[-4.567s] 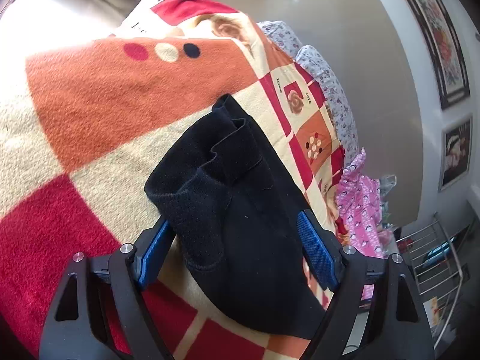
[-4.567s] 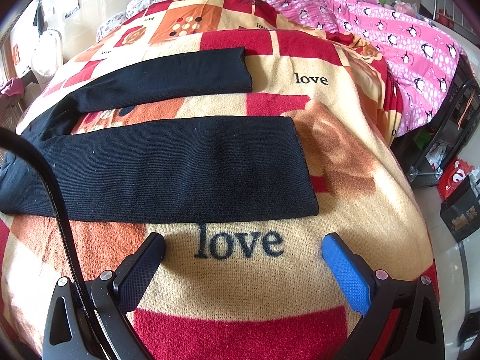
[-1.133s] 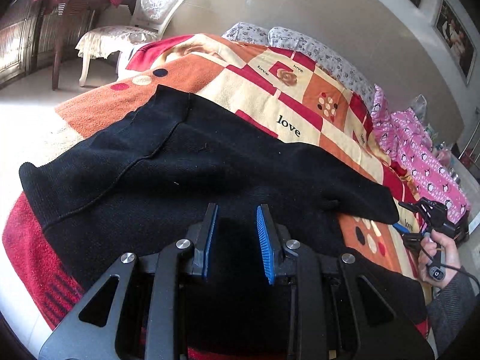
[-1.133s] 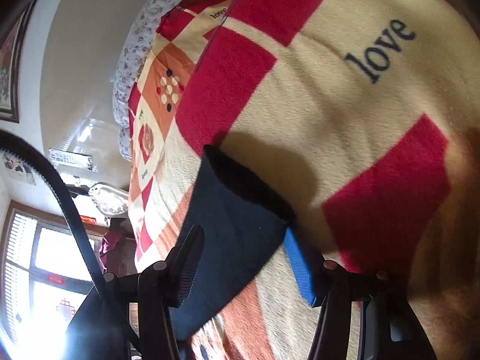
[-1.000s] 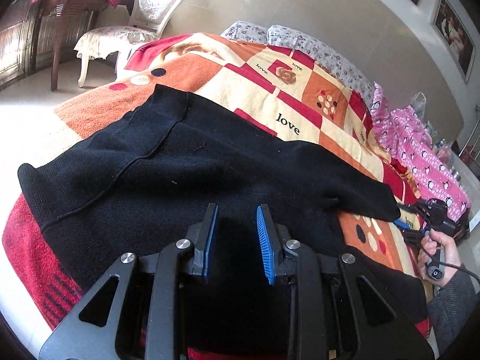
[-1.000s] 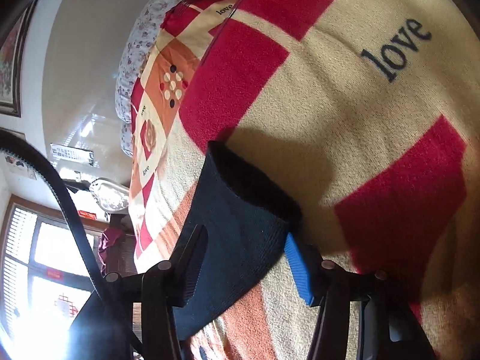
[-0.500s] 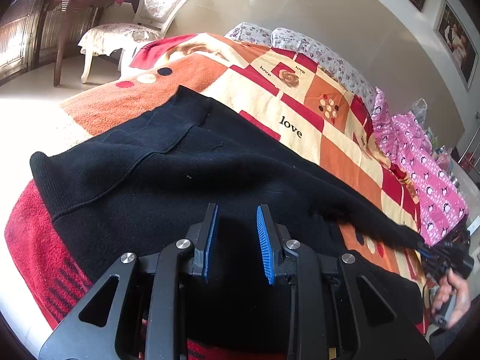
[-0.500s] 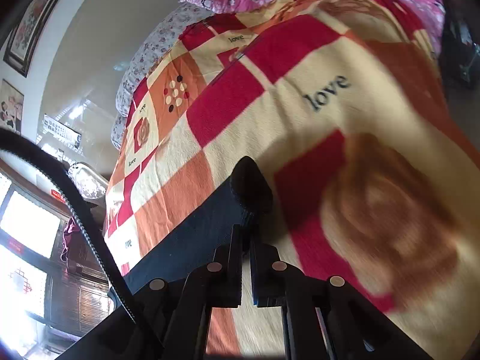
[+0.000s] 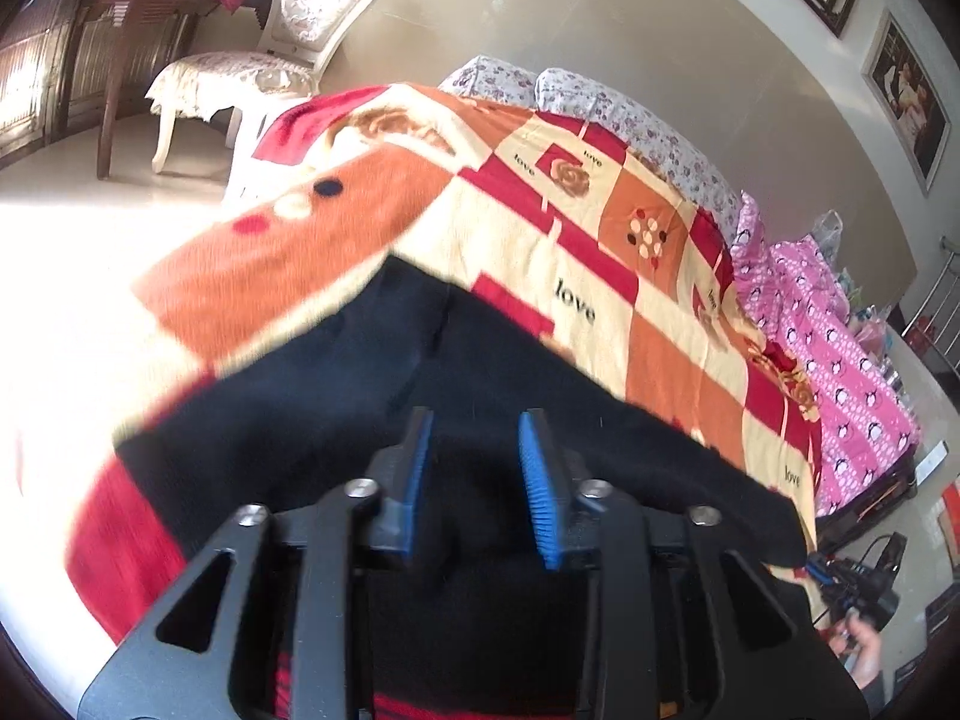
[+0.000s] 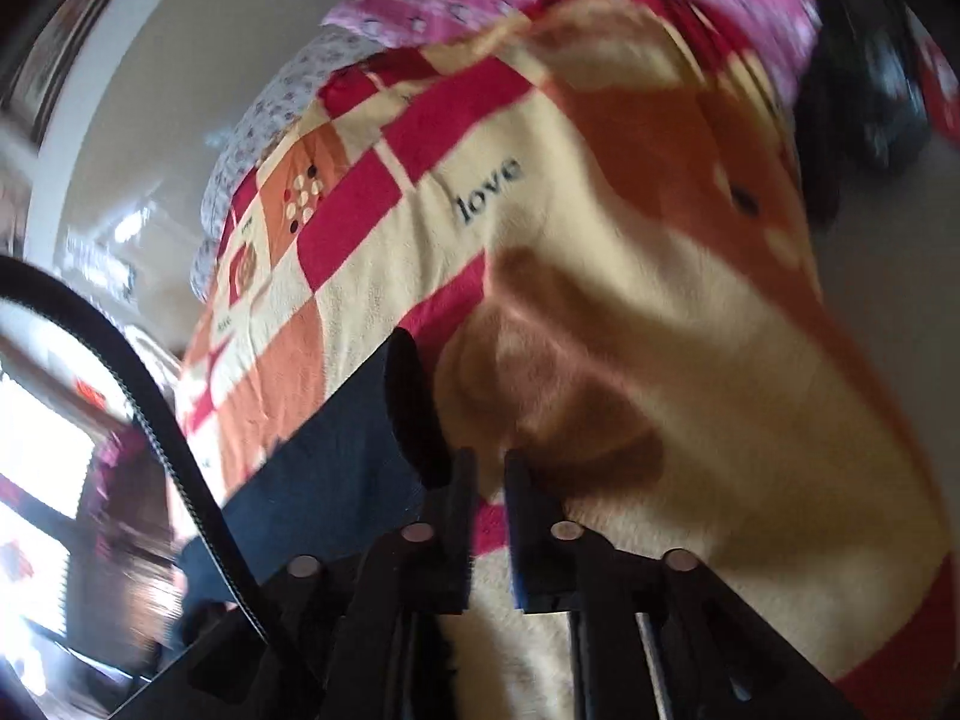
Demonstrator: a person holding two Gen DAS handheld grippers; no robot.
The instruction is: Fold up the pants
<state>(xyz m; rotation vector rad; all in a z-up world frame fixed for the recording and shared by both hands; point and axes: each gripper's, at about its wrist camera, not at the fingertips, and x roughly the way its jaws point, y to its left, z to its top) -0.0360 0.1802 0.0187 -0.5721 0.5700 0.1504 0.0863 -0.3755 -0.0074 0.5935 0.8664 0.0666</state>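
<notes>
Left gripper [image 9: 474, 468]: fingers narrowed on a bunch of black pants [image 9: 336, 420], cloth filling the gap. Right gripper [image 10: 485, 501]: fingers nearly together, pinching a leg hem of the pants [image 10: 414, 414]; picture blurred. Pants lie across the near part of the bed, one leg stretched right. Blanket [image 9: 654, 348] under them, red, orange and cream checks, "love" printed. Farther right, pink bedding [image 9: 840, 360]. Far left, chair [image 9: 270, 60].

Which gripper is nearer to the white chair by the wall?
Left. The left gripper grips the black pants at the bed end facing the white chair. The right gripper holds the leg end at the opposite end of the blanket.
</notes>
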